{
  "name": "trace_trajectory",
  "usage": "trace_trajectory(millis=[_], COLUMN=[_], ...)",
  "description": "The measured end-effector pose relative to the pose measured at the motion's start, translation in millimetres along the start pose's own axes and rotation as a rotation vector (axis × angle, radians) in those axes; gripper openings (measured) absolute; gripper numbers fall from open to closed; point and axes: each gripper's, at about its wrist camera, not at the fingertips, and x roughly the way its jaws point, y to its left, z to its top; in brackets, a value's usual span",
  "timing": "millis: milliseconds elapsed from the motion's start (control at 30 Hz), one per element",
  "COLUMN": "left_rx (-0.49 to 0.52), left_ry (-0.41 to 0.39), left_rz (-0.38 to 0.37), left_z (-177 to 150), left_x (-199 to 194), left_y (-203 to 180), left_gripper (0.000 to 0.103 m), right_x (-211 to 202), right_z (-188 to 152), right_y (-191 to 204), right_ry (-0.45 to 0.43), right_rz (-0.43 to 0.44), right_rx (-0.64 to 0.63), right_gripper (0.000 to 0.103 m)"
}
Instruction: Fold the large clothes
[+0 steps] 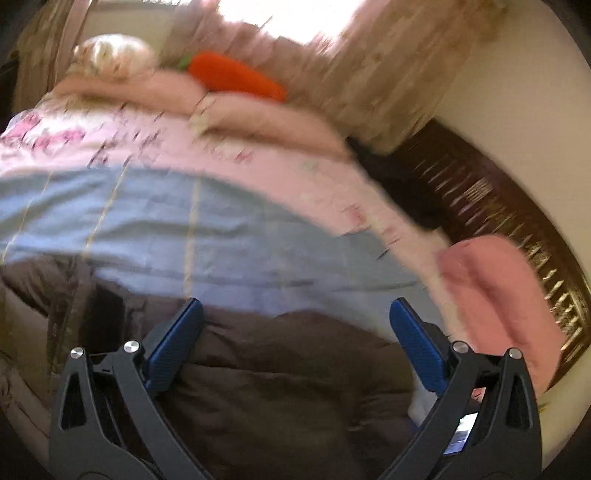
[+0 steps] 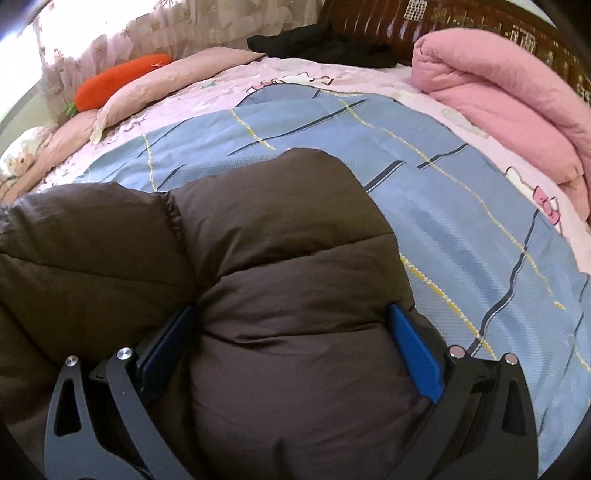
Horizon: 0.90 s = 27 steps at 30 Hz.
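While my right gripper (image 2: 291,321) straddles the puffy dark-brown quilted down jacket (image 2: 258,240) on the blue plaid sheet (image 2: 424,206), jaws wide like my left gripper's (image 1: 295,317), I judge it light, slippery; pinch seams.

— What lies on the bed (image 2: 207,92)?
— A blue checked sheet (image 2: 424,192) over pink bedding, a rolled pink quilt (image 2: 498,92) by the dark headboard (image 2: 369,18), a carrot plush (image 2: 118,81) near the curtain (image 2: 92,40).
— Anything else?
— Black clothing (image 2: 325,46) beside the headboard.
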Motion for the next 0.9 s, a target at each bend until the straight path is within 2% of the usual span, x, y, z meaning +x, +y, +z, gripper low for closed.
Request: trace_trajectory(millis=[67,100,200,267,333,400,467,533,600,633,733,800,867,900], left_rx=[0.02,0.027,0.033,0.049,0.06,0.081,0.103,0.116,0.114,0.099,-0.026,-0.013,0.042,0.069], left_ry=[0.07,0.069,0.012,-0.027,-0.092,-0.136,-0.166,-0.183,-0.174,-0.161,-0.256,-0.279,-0.277,-0.256], left_rz=[0.103,0.114,0.108,0.113,0.094,0.098,0.115,0.129,0.131,0.117,-0.108,-0.095,-0.023,0.03], left_z=[-15,-23,-48,-64,-78,-75,-76,-77,-74,-69,-50,-41,-36,-36], left_x=[22,25,13,8,4,6,10,10,5,1,-55,-77,-87,-83], left_y=[23,32,48,51,55,58,55,56,57,57,66,69,76,82], left_gripper=[0.101,0.101,0.101,0.101,0.101,0.101,0.101,0.101,0.101,0.101,0.101,0.101,0.101,0.101], right_x=[-1,-3,-13,-16,-8,-3,2,-1,-21,-32,-65,-84,-96,-98], right_z=[3,7,12,4,-8,-19,-20,-17,-14,-15,-19,-20,-18,-17], right_y=[-5,-9,-13,-3,7,9,9,13,20,24,39,53,72,80], right_ry=[0.009,0.018,-0.006,-0.07,-0.085,-0.129,-0.131,-0.122,-0.166,-0.193,-0.237,-0.274,-0.301,-0.308], right_rz=[0.028,0.055,0.059,0.006,-0.002,-0.002,-0.007,-0.042,-0.166,-0.185,-0.076,0.005,0.107,0.129], right_rx=[0.011,0.029,0.032,-0.065,-0.153,-0.149,-0.133,-0.15,-0.141,-0.132,-0.1,-0.088,-0.129,-0.153], right_gripper=[0.102,0.102,0.102,0.102,0.102,0.102,0.102,0.102,0.102,0.102,0.102,0.102,0.102,0.102])
